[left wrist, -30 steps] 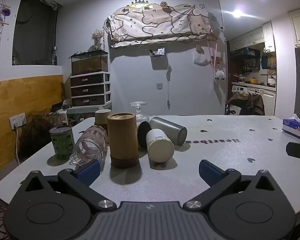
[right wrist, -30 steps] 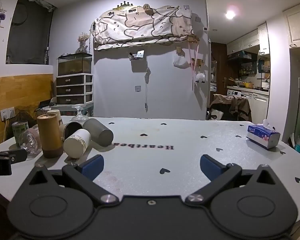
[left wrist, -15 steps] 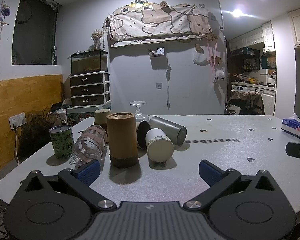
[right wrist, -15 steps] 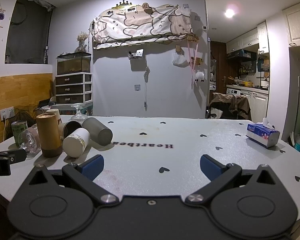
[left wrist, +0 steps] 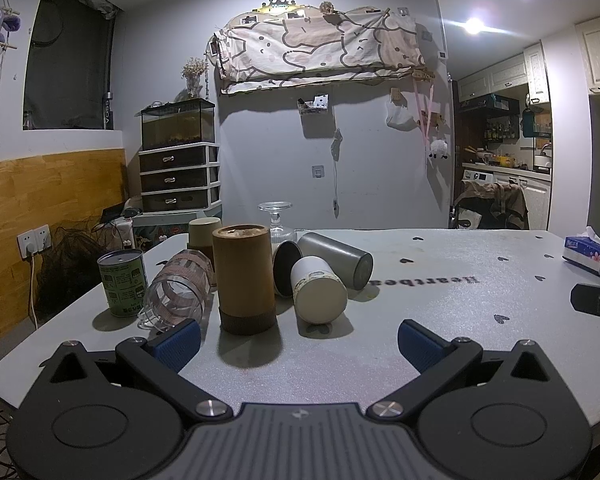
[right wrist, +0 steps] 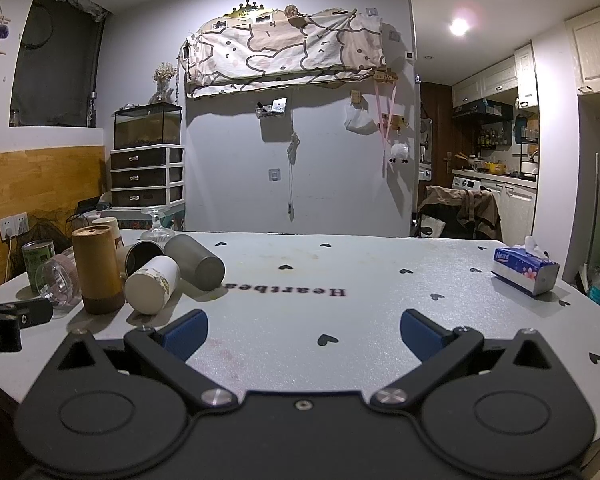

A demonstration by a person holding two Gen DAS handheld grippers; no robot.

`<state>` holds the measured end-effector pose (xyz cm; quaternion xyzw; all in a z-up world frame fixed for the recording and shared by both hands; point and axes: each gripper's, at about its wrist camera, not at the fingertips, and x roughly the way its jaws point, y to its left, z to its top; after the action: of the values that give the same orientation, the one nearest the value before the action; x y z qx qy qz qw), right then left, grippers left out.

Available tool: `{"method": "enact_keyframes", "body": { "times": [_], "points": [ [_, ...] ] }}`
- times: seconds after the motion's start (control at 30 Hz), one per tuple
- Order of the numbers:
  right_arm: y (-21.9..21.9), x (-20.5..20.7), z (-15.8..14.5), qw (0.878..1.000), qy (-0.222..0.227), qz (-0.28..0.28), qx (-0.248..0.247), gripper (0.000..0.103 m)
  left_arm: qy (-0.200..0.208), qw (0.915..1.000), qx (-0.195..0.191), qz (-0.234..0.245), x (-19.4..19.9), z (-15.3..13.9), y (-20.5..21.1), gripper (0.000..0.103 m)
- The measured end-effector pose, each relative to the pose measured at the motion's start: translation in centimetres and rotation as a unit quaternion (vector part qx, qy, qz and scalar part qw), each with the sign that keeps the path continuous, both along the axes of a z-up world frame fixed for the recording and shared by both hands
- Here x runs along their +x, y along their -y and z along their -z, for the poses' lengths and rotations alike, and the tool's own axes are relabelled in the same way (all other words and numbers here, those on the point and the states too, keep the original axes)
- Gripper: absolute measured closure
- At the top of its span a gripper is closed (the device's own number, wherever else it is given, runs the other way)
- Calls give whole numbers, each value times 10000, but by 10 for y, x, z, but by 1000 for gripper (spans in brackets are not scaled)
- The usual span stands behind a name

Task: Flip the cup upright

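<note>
Both the left gripper (left wrist: 298,338) and right gripper (right wrist: 302,330) hovered level over the table (right wrist: 340,264), fingers spread wide, holding nothing. The white cup (left wrist: 319,295) lay on its side among other cups, ahead of the left gripper.

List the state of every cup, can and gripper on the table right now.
left gripper: open, empty
right gripper: open, empty
brown cup: standing
white cup: on its side
grey cup: on its side
dark cup: on its side
clear glass: on its side
green can: standing
stemmed glass: inverted, foot up
</note>
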<state>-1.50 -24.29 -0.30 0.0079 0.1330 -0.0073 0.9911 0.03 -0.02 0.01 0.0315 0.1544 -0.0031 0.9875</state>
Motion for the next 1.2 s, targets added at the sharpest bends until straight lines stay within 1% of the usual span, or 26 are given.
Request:
{"method": "enact_keyframes", "body": {
  "times": [0.13,1.2],
  "points": [
    [-6,3,4,10000,-1,-1,-2,0,2,10000,2,4,0,0,0,0],
    [-5,3,4,10000,-13,2,-19,0,-12,10000,-3,18,0,0,0,0]
  ]
}}
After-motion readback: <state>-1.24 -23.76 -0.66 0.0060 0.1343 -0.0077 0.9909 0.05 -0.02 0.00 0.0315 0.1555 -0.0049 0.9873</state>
